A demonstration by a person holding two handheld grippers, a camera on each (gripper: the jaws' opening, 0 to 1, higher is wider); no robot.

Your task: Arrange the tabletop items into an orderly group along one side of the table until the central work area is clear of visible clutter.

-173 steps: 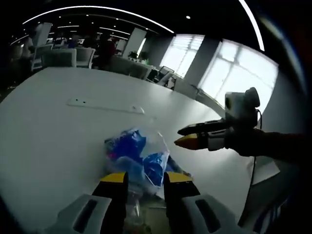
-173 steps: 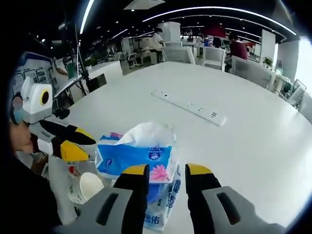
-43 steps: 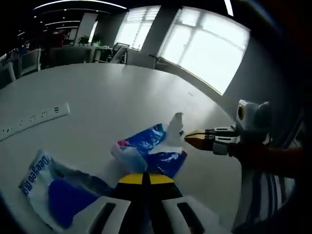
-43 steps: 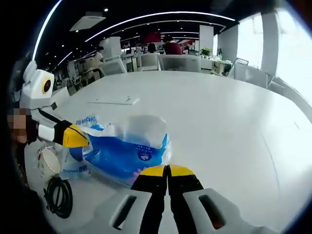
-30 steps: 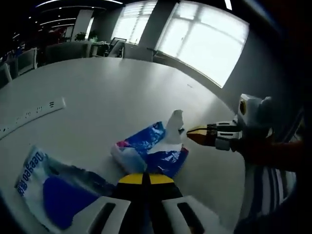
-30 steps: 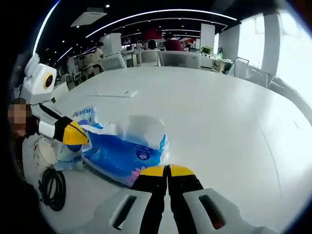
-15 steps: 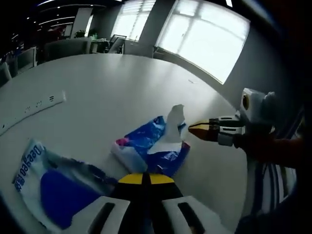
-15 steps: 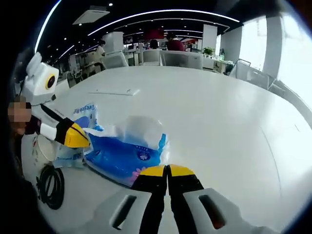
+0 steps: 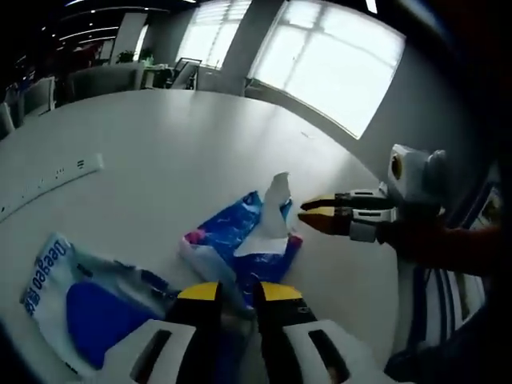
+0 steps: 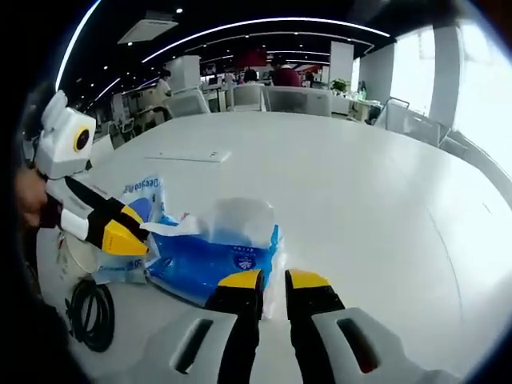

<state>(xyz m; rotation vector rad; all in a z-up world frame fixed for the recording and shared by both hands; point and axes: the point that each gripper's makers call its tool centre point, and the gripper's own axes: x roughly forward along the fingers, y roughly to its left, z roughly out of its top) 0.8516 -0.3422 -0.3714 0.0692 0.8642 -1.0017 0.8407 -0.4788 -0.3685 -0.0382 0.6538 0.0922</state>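
On the white table (image 10: pixel 384 200), the blue tissue pack (image 10: pixel 212 252) is flanked by the left gripper (image 9: pixel 231 294) and right gripper (image 10: pixel 274 282), jaws narrowly parted.

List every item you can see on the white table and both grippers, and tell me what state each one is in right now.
Blue plastic tissue pack: lying flat, opened, a white tissue sticking out.
Flat blue-and-white plastic wrapper: lying crumpled beside the pack.
Black coiled cable: looped on the table.
White power strip: lying flat.
Left gripper: jaws slightly apart.
Right gripper: jaws slightly apart.
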